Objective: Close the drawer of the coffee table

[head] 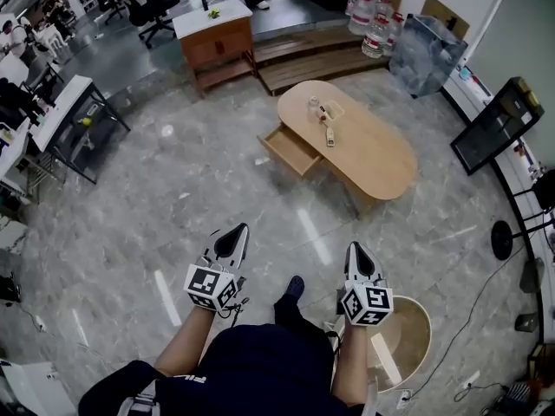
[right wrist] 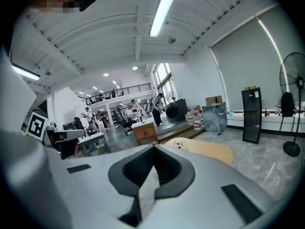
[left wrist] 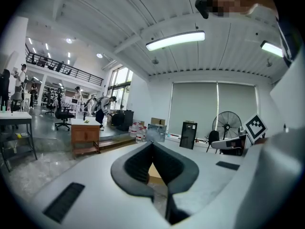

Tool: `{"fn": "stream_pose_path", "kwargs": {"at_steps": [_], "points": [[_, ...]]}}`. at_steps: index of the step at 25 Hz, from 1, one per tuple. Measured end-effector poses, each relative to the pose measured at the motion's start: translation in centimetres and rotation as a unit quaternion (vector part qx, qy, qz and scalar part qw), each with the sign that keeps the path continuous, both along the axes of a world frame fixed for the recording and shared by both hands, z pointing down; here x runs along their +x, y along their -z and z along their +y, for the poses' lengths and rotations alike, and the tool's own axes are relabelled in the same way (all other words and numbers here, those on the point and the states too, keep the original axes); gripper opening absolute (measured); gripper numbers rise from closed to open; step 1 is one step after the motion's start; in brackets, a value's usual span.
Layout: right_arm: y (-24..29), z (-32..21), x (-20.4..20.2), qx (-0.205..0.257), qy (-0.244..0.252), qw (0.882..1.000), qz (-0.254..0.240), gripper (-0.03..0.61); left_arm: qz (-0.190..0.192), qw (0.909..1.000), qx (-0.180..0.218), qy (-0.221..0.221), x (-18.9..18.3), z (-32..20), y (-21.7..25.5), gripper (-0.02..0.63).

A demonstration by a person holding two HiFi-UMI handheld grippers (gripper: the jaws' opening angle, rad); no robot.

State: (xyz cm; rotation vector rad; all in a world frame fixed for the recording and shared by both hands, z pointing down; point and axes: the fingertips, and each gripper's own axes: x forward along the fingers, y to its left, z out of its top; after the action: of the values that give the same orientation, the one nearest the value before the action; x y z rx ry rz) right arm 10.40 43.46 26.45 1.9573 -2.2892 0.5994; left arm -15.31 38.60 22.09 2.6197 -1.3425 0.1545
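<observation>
Head view, light-wood oval coffee table [head: 375, 150]: stands on the grey marble floor [head: 173, 198], well ahead of the person. Its long axis runs from upper left to lower right in the picture.
Head view, open light-wood drawer [head: 291, 150]: projects from the table's long side toward the lower left, with the inside exposed. Its front panel lies parallel to the table's long axis, so the closing direction is judged to be up and to the right, into the table.
Head view, left gripper [head: 236, 235]: held low in front of the body and pointed forward, with the fingers closed to a point. It is well apart from the drawer.
Head view, right gripper [head: 358, 254]: held level with the left one and in the same pose, fingers together. This is probably a carrying posture for the approach, as contact has not yet been made.
Left gripper view, jaws: the tips meet and nothing is clamped. Tan wood shows through the gap between the pads [left wrist: 138, 163]; table or drawer, it cannot be told which.
Right gripper view, jaws: the tips are together and the gripper is empty. The table top lies beyond them to the right, and the drawer is hidden behind the gripper body.
</observation>
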Motion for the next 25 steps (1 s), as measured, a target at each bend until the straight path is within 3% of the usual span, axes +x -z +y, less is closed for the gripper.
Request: {"fn": "stream_pose_path", "kwargs": {"at_steps": [12, 25], "points": [[-1.4, -9.7, 4.8, -0.018, 0.011, 1.000, -0.021, 0.026, -0.001, 0.9999, -0.011, 0.012, 4.8, -9.1, -0.6, 0.025], [-2.0, -14.0, 7.2, -0.023, 0.031, 0.999, -0.023, 0.026, 0.004, 0.9996, -0.012, 0.024, 8.3, -13.3, -1.5, 0.025]]}}
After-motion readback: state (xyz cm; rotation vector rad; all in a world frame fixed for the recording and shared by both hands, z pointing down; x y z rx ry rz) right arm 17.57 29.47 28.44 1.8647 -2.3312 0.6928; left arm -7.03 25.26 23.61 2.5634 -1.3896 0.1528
